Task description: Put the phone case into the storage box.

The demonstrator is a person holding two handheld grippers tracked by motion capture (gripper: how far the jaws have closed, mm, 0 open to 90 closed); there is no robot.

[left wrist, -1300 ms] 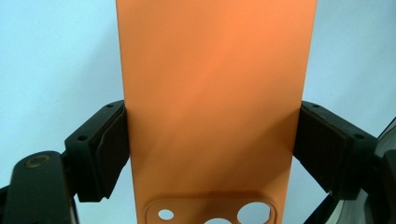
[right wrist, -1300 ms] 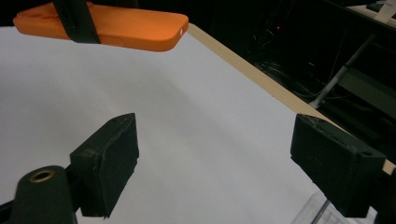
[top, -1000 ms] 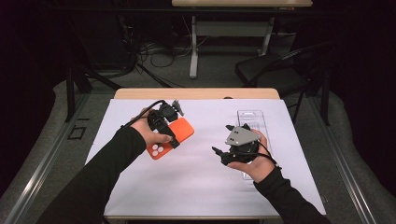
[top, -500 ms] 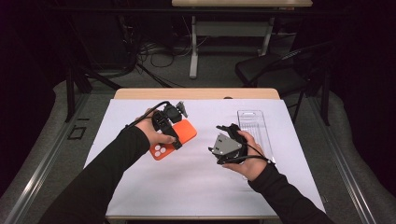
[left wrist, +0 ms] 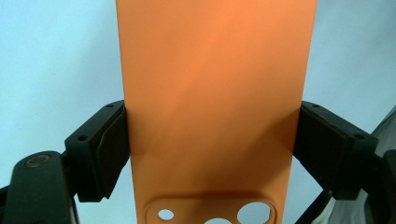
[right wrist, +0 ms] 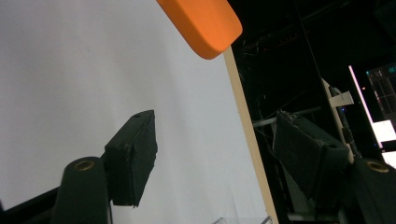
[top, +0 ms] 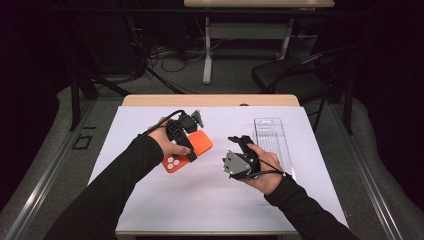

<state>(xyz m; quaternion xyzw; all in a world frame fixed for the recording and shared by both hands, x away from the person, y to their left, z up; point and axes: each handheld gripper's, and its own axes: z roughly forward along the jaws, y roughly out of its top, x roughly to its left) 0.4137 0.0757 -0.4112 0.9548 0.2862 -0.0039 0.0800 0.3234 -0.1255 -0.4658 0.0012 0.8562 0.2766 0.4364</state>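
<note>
Left of centre on the white sheet [top: 210, 200], your left gripper [top: 186, 131] clamps the orange phone case [top: 192, 150] across its width; in the left gripper view each pad presses a long edge of the orange phone case [left wrist: 210, 93], just above the camera cut-outs [left wrist: 254, 212] at the near end. The case's far end appears to ride a little above the sheet. Judge it light, thin-walled and somewhat flexible: a smooth shell that may bow or slip if squeezed hard mid-span. Prefer a hold on the long edges, as now, or near a stiffer corner.

At centre, your right gripper [top: 239, 145] points toward the case, its jaws apart and empty; they have just been closing somewhat. The right gripper view shows nothing between its jaws, and one rounded corner of the case [right wrist: 205, 25] beyond them.

To the right lies a clear plastic tray [top: 270, 137], just beside your right hand [top: 265, 165]. Only bare sheet lies between right gripper and case. Mind the trailing cable [top: 160, 122] over your left wrist.
</note>
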